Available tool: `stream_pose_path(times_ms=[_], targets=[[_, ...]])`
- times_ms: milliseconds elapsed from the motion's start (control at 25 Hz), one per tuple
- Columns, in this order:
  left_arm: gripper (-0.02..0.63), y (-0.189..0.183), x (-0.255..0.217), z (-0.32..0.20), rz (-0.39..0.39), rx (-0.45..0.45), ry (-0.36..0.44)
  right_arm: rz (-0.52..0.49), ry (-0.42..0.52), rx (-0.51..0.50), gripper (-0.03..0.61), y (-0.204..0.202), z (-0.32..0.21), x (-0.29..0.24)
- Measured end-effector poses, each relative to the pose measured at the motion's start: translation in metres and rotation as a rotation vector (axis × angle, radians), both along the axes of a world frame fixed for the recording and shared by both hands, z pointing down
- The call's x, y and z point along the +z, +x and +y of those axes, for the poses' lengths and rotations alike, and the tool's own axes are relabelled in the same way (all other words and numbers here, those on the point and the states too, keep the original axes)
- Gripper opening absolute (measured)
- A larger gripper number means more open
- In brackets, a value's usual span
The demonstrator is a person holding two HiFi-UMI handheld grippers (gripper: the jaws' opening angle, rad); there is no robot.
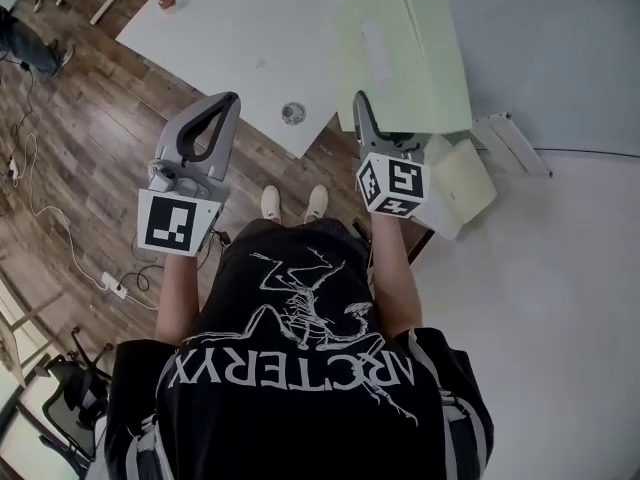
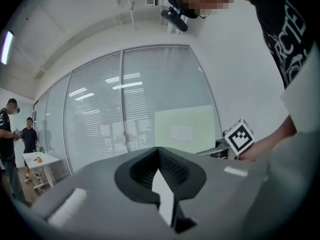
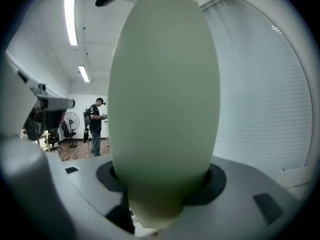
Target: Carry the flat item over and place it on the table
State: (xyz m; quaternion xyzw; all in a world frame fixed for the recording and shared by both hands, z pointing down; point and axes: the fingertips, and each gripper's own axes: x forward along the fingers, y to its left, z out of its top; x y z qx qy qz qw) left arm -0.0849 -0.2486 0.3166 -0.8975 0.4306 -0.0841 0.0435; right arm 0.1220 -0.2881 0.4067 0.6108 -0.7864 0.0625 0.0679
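A pale green flat sheet [image 1: 400, 48] stands up from my right gripper [image 1: 362, 106], which is shut on its lower edge. In the right gripper view the sheet [image 3: 165, 109] fills the middle, and both jaws are pressed against it. Level with it at the left is my left gripper [image 1: 227, 101], shut with nothing in it; its jaws meet in the left gripper view [image 2: 159, 151]. That view also shows the sheet [image 2: 185, 129] and the right gripper's marker cube [image 2: 239, 137]. The white table [image 1: 230, 38] lies ahead, beyond both grippers.
A small round object [image 1: 292, 114] sits near the table's front edge, a brown item [image 1: 167, 1] at its far side. A power strip with cables [image 1: 115, 286] lies on the wooden floor, with an office chair [image 1: 75, 388] behind. A cream panel [image 1: 462, 183] rests at the right. A person [image 3: 95, 126] stands far off.
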Motion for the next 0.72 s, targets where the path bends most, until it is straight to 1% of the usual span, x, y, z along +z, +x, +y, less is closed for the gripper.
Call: stream_pose_path(times_ms=[160,240,440,600,720], targets=[[0.009,0.008,0.003,-0.005,-0.029,-0.017,-0.017,0.041,-0.115,-0.047,0.265,-0.009,-0.042,0.07],[0.009,0.008,0.008,-0.002,-0.048,-0.031,-0.041,0.056,-0.142,-0.054,0.265,-0.011,-0.06,0.096],[0.009,0.004,0.013,-0.003,-0.066,-0.052,-0.073,0.082,-0.152,-0.074,0.265,-0.028,-0.092,0.132],[0.009,0.002,0.014,-0.004,-0.094,-0.048,-0.085,0.113,-0.162,-0.068,0.265,-0.039,-0.106,0.156],[0.009,0.004,0.013,-0.006,-0.106,-0.046,-0.082,0.106,-0.147,-0.061,0.267,-0.042,-0.112,0.168]])
